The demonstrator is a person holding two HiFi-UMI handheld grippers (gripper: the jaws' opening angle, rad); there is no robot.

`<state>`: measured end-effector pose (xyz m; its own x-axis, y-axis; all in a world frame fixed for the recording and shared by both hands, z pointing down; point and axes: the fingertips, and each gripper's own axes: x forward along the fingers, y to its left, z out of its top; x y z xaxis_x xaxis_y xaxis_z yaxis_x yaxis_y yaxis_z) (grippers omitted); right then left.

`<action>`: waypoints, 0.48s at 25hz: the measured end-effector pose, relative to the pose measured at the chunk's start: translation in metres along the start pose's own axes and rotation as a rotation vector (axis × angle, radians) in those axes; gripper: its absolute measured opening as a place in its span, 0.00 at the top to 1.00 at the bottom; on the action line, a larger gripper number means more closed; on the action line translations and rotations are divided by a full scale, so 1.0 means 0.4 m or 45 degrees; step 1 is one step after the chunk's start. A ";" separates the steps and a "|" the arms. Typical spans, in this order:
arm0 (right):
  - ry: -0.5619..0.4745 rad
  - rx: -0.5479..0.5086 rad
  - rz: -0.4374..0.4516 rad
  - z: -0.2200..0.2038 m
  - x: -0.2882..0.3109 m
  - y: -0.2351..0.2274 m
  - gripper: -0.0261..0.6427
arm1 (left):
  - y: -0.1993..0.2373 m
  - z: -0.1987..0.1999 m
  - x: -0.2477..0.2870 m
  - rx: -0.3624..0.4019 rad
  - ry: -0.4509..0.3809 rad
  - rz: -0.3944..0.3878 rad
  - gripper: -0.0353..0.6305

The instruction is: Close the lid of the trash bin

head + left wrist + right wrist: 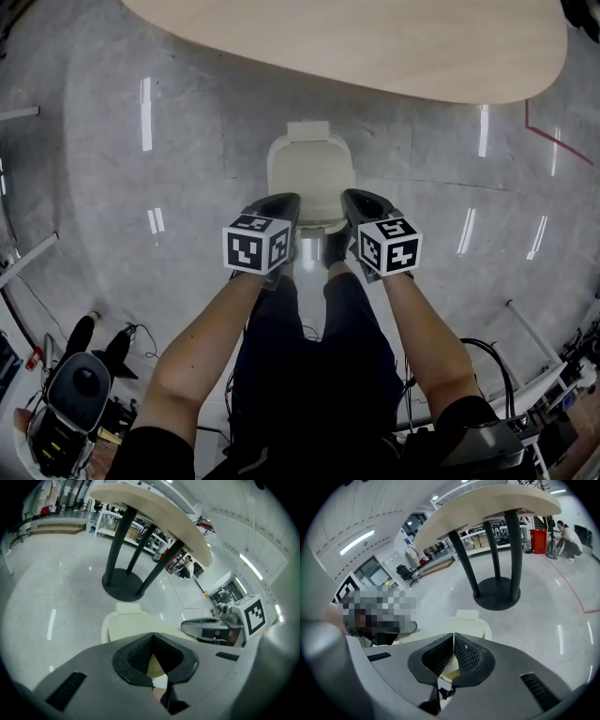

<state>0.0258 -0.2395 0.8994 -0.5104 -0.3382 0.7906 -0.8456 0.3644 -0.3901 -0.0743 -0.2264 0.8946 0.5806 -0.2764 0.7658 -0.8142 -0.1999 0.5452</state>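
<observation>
Bin stands on the floor right ahead of the person's legs, on the near side of the table. Its cream lid faces up, with a small tab at the far end. From above the lid looks close to flat, but I can't confirm it's seated because the near edge is hidden under the grippers. Left gripper and right gripper hover side by side over that near edge, one toward each corner. Both have jaws shut tip to tip with nothing pinched; only cream shows through the gap behind the tips. That suits the job, since this is a push and not a grasp. My take: keep the jaws closed and press down on the near part of the lid, away from the hinge, which is probably at the tab. Load both sides evenly so it doesn't twist. Go straight down and slowly, because a light bin could skid on this glossy floor if the push leans far. Stop once the lid sits flush all round.
</observation>
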 end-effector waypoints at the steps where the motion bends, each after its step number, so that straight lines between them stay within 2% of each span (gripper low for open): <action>1: 0.019 0.001 0.002 -0.029 0.005 -0.002 0.94 | 0.000 -0.029 0.011 -0.003 0.022 0.002 0.95; 12: 0.197 -0.013 0.030 -0.295 0.124 -0.032 0.94 | 0.075 -0.257 0.171 0.106 0.184 0.092 0.95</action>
<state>0.0296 -0.1586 0.9991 -0.4990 -0.1917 0.8451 -0.8317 0.3799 -0.4049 -0.0595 -0.1546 0.9985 0.5094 -0.1562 0.8462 -0.8473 -0.2629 0.4615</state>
